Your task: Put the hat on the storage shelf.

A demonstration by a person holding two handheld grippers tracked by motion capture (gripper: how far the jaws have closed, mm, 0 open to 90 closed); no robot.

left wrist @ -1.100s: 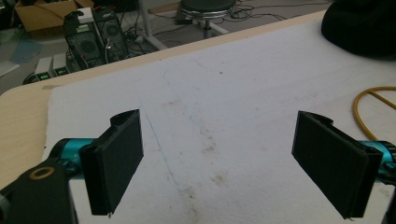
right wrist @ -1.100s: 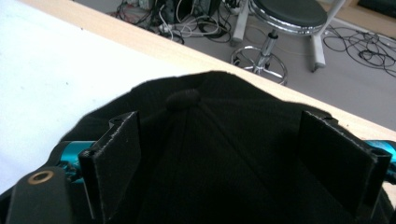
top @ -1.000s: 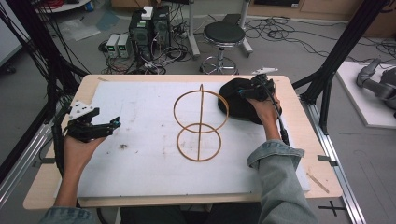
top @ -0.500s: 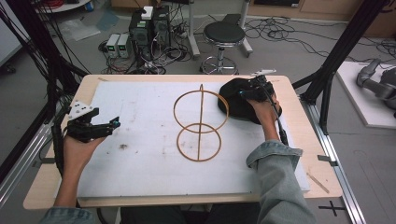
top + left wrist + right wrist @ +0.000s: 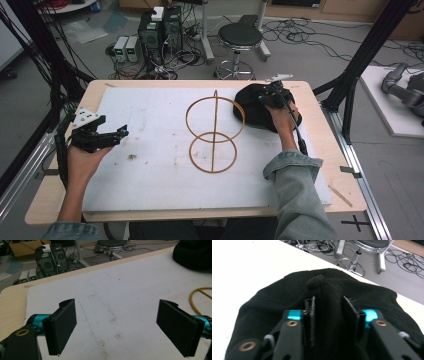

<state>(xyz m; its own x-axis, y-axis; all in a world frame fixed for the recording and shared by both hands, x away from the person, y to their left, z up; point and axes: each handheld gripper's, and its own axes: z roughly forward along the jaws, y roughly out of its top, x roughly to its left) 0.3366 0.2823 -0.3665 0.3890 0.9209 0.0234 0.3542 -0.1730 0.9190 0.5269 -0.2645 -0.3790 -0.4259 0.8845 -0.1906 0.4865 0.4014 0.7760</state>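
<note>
From above, white mat point(image 5: 150, 170) lies bare around my spread left tongs point(image 5: 117, 134); a wire ring stand point(image 5: 214, 131) rises mid-counter, and the black hat point(image 5: 255, 107) sits far right near the edge. My left gripper view shows open mat ahead. My right tongs point(image 5: 328, 315), just closing, pinch the hat's crown.

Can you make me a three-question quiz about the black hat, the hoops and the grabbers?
1. Where is the black hat? A. right of the wire stand B. on the stool C. on the floor
2. How many rings has the wire stand? A. one B. two C. four
3. What is the right gripper doing? A. hanging open in the air B. pinching the hat C. holding a cup

Answers: 1 A, the hat lies just right of the stand. 2 B, one ring above another. 3 B, its jaws have just been closing, with a fold of hat between them.
</note>
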